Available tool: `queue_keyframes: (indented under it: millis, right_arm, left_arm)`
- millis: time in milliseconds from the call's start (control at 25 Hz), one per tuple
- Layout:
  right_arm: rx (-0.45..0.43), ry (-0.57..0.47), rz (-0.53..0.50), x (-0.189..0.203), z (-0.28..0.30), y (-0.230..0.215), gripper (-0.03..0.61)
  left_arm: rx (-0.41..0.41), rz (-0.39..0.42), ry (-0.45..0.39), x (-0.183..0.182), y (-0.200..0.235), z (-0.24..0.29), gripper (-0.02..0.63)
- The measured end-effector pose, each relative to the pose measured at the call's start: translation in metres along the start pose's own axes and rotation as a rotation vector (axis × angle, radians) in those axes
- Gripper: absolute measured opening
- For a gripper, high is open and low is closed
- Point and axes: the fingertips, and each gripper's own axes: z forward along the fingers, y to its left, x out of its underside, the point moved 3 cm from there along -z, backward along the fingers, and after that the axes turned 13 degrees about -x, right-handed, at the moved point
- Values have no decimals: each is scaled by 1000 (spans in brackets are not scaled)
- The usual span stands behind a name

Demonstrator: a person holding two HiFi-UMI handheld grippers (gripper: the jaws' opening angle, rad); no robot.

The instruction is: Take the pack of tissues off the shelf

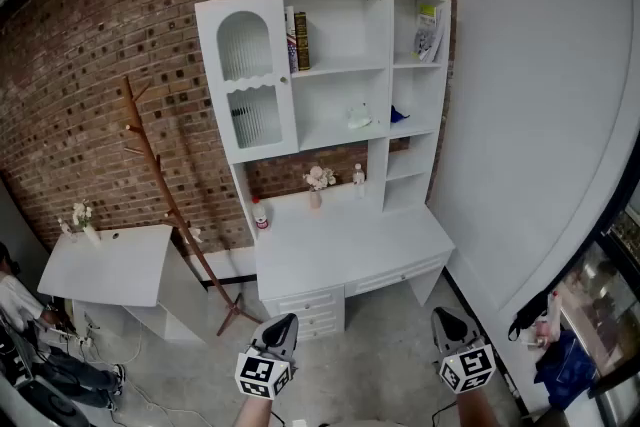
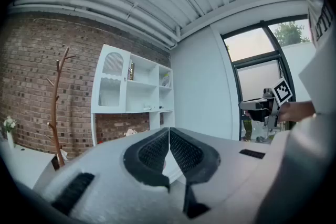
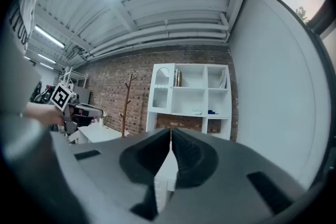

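The pack of tissues [image 1: 360, 118] lies on the middle shelf [image 1: 325, 142], far beyond the left gripper [image 1: 287, 320] and right gripper [image 1: 441, 315]; both have jaws together, empty.

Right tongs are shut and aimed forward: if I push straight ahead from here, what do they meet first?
Most likely the white desk-and-shelf unit, around desktop level. The right tongs point at it, and only open floor seems to lie between, though depth is unclear.

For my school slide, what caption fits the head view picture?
Left gripper and right gripper, both shut, face the white shelf holding the pack of tissues.
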Motion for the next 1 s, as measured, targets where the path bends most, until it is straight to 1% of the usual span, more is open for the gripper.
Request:
queue_keyframes:
  millis: [680, 1000]
  right_arm:
    - [-4, -7, -1, -1, -3, -4, 34]
    - [0, 0, 26, 5, -13, -14, 34]
  left_arm:
    - [1, -2, 1, 1, -8, 0, 26]
    - [-9, -3, 16, 4, -22, -4, 26]
